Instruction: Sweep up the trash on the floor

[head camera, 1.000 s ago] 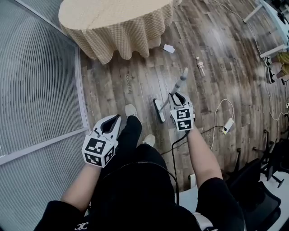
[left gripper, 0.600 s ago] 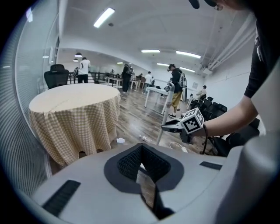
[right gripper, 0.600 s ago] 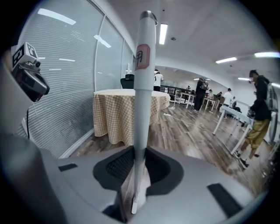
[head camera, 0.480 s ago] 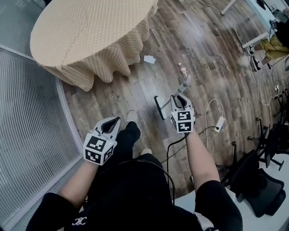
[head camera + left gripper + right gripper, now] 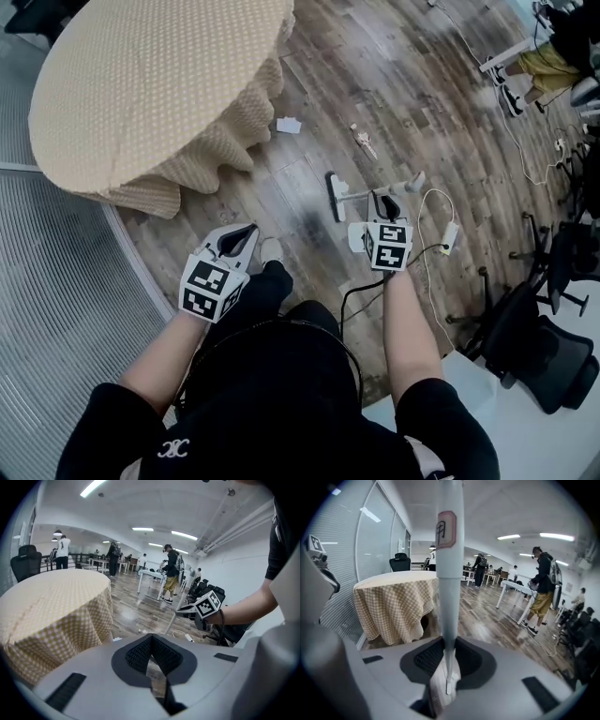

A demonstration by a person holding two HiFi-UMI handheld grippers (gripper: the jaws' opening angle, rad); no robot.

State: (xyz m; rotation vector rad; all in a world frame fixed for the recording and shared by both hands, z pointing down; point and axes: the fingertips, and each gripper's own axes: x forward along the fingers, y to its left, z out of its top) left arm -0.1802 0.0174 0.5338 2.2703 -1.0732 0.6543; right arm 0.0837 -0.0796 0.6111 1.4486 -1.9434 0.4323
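Observation:
A grey broom handle runs between the jaws of my right gripper, which is shut on it. The broom head rests on the wooden floor, with a small white scrap touching it. Farther off lie a white paper and a small bottle-like piece. In the right gripper view the broom handle rises straight up from the right gripper. My left gripper hangs shut and empty above a shoe. The left gripper shows its pads meeting.
A round table with a checked beige cloth stands at the upper left, beside a glass wall with blinds. A white power strip with its cable lies right of the broom. Black office chairs crowd the right. People stand far back.
The view has moved forward toward the table and the trash. The broom head has slid up the floor nearer the scraps, and the handle leans more to the right.

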